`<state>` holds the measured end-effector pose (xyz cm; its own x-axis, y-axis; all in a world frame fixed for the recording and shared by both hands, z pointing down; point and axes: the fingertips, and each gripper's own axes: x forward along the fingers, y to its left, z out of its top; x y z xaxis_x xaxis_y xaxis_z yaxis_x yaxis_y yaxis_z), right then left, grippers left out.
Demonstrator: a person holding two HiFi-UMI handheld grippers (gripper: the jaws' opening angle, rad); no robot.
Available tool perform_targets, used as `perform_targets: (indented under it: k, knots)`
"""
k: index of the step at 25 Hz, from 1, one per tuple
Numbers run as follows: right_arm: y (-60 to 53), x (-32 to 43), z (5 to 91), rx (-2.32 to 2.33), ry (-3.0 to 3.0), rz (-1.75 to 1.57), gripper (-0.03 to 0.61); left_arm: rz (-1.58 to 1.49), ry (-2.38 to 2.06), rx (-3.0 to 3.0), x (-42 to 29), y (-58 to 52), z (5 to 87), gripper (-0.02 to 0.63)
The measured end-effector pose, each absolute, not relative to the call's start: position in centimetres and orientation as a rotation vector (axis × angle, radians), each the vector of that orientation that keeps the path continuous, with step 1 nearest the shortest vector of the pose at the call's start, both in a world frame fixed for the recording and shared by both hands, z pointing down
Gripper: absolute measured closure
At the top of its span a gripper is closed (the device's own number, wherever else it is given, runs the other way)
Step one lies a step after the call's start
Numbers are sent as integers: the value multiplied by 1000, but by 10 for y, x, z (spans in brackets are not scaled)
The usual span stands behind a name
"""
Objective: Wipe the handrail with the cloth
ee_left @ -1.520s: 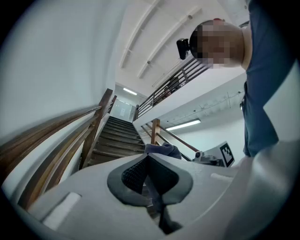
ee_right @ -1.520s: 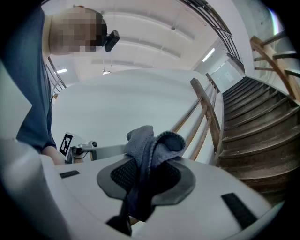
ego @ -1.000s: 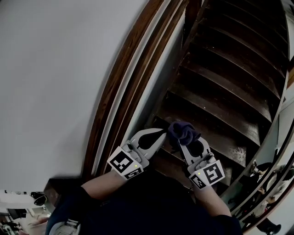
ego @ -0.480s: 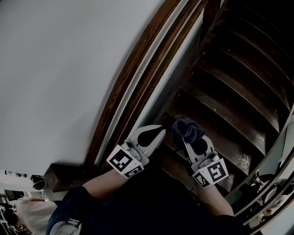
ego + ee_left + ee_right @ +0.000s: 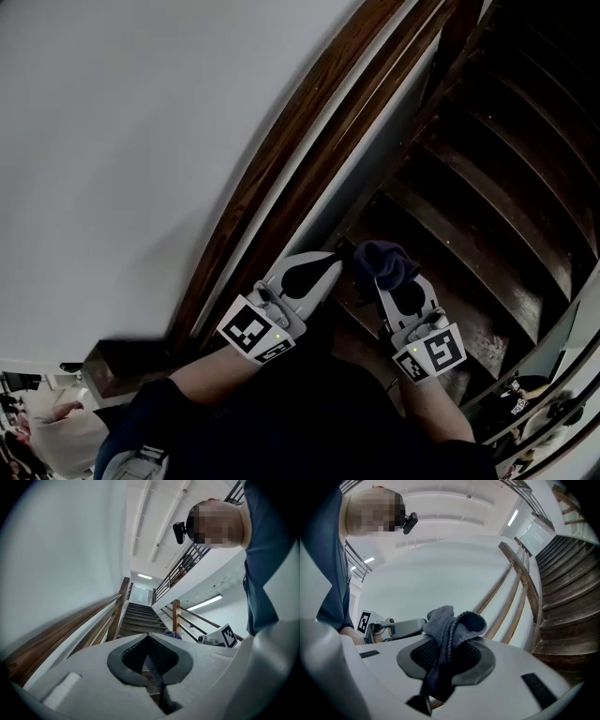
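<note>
Two grippers are held side by side above the stairs. The left gripper lies nearest the handrail; the right gripper carries the cloth, not yet touching the rail.

Left gripper view: the fingers are closed on nothing, so this tool is idle.

Right gripper view: the fingers clamp the cloth. Its bunched end projects past the tips, probably to serve as a wiping pad.

Handrail: upper end cut off at top edge. Cloth: lower part hidden between jaws of the right gripper.
</note>
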<state>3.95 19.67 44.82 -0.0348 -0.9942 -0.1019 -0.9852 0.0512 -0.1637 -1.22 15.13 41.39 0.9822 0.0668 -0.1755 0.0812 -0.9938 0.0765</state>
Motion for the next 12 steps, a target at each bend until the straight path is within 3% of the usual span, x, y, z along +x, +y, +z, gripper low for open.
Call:
perform_targets:
  k: [12]
  knots:
    - [49,116,424,-2053,2165,-138,482,-315,38,3010,50,11,380,609]
